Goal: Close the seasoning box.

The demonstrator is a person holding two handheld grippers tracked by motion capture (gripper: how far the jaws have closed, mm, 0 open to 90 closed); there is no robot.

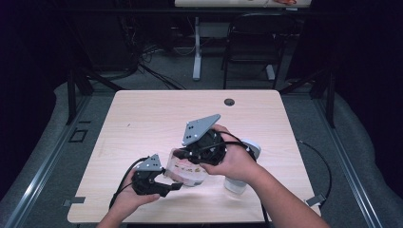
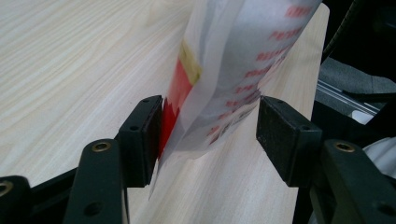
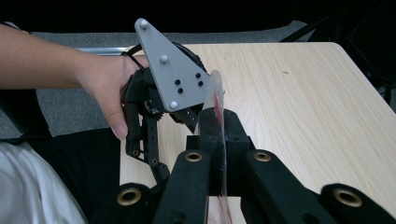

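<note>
A thin clear plastic packet (image 1: pixel 187 171) with red print and a yellow patch hangs above the near middle of the wooden table (image 1: pixel 142 118). My right gripper (image 1: pixel 183 154) comes at it from above and is shut on its edge; in the right gripper view the jaws (image 3: pixel 218 135) pinch the packet (image 3: pixel 215 100) edge-on. My left gripper (image 1: pixel 175 185) sits low at the packet's left side. In the left gripper view its jaws (image 2: pixel 210 121) stand open around the packet's (image 2: pixel 233 70) lower corner, and the left pad (image 2: pixel 148 135) touches the red edge while the right pad (image 2: pixel 280 133) stays clear.
A clear plastic container (image 1: pixel 236 184) stands under the right forearm near the front edge, with a white object (image 1: pixel 252 148) just behind the right hand. A cable hole (image 1: pixel 229 101) marks the table's far side. A black chair (image 1: pixel 252 42) stands beyond the table.
</note>
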